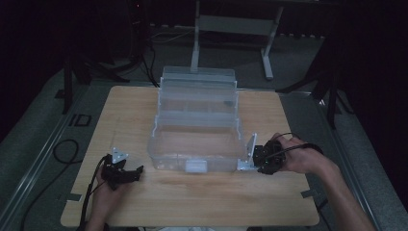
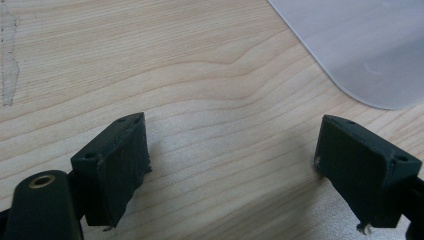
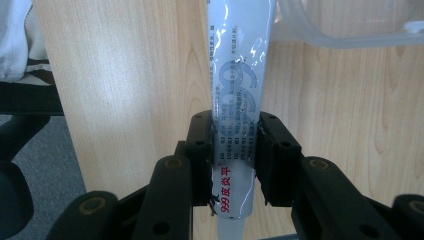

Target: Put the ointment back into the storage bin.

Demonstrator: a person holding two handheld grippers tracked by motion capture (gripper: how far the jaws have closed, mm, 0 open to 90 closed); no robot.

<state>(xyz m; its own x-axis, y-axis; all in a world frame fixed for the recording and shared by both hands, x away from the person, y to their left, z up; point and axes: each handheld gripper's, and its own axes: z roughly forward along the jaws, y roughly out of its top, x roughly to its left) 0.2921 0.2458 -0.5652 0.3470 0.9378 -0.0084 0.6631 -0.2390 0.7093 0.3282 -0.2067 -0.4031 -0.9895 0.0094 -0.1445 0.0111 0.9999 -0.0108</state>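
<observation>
1. On the pale wooden tabletop (image 1: 192,197), a clear plastic tiered storage box (image 1: 196,144) stands open in the middle, its upper trays stepped back and its deep bottom compartment facing the person; from the high view that compartment looks bare, though the dim light leaves small things hard to tell.
2. At the box's near right corner, the right gripper (image 3: 234,145) has its two black jaws clamped on a white squeeze tube with blue and red print (image 3: 239,100). The right gripper view shows the pads pressing the tube's sides near its lower end, with the rest of the tube running out over the wood toward the box's rim.
3. So the pick-up looks done: the tube is held and already beside the box. It has not gone in, since it is outside the wall in the high view.
4. What remains, as I judge it, is to bring the tube over the rim, set it in a compartment and let go.
5. Near the box's front left corner, the left gripper (image 2: 230,165) hovers over bare wood with its jaws wide apart and nothing between them; it seems to have no part yet.
</observation>
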